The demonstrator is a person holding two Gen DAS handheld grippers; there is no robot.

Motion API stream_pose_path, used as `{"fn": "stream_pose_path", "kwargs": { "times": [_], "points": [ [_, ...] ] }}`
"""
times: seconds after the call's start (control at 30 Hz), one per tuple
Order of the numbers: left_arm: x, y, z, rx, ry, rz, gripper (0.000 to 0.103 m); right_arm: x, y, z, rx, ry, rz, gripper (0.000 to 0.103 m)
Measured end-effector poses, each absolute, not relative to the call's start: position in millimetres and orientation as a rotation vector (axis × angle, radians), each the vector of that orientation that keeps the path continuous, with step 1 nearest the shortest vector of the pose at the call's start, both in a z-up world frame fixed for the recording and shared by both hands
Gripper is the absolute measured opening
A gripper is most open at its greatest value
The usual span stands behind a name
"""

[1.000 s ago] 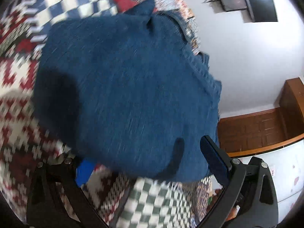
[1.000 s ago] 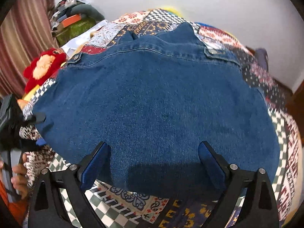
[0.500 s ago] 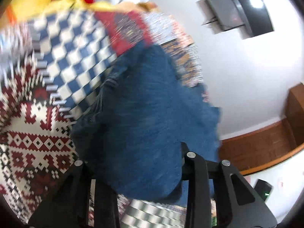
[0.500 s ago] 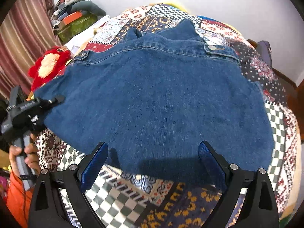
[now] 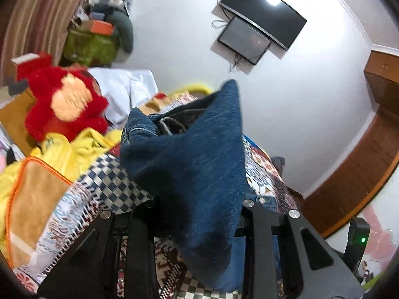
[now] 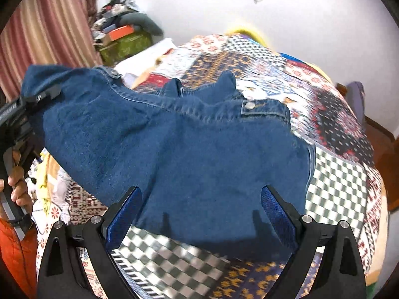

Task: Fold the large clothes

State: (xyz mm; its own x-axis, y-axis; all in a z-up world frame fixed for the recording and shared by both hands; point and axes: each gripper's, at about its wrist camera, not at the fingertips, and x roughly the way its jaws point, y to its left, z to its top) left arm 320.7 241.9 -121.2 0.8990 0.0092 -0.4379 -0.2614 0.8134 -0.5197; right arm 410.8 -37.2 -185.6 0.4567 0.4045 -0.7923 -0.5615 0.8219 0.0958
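A blue denim jacket (image 6: 199,149) lies back-up on a patchwork quilt (image 6: 336,174), collar away from me. Its left side is raised off the bed. In the right wrist view my left gripper (image 6: 40,97) pinches that raised corner at the far left, with a person's hand (image 6: 17,186) on its handle. In the left wrist view my left gripper (image 5: 197,221) is shut on a thick fold of the jacket (image 5: 194,154), which hangs up in front of the lens. My right gripper (image 6: 199,206) hovers open over the jacket's near hem with nothing between its pads.
A red plush toy (image 5: 64,99) and a yellow blanket (image 5: 74,149) lie at the bed's left side. Boxes and bags (image 6: 122,39) are stacked by a striped curtain (image 6: 49,32). A screen (image 5: 264,17) hangs on the white wall. Wooden furniture (image 5: 361,174) stands to the right.
My left gripper went from open to shut on the jacket's left edge, then rose and rolled, lifting that side off the quilt. My right gripper rose a little and stayed open.
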Motion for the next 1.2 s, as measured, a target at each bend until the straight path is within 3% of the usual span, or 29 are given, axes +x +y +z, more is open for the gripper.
{"fn": "stream_pose_path", "kwargs": {
  "times": [0.4, 0.5, 0.83, 1.2],
  "points": [
    [359.0, 197.8, -114.4, -0.411, 0.426, 0.133, 0.03, 421.5, 29.0, -264.8, -0.225, 1.121, 0.728, 0.096],
    [367.6, 170.3, -109.2, -0.325, 0.421, 0.099, 0.03, 423.3, 18.0, -261.3, -0.186, 1.121, 0.75, 0.096],
    [395.8, 51.4, -100.2, -0.141, 0.446, -0.149, 0.029, 417.1, -126.4, -194.2, 0.062, 0.97, 0.527, 0.096],
    [390.5, -51.6, -170.4, 0.194, 0.713, -0.311, 0.032, 364.8, -267.9, -174.2, 0.188, 0.94, 0.245, 0.096]
  ]
}}
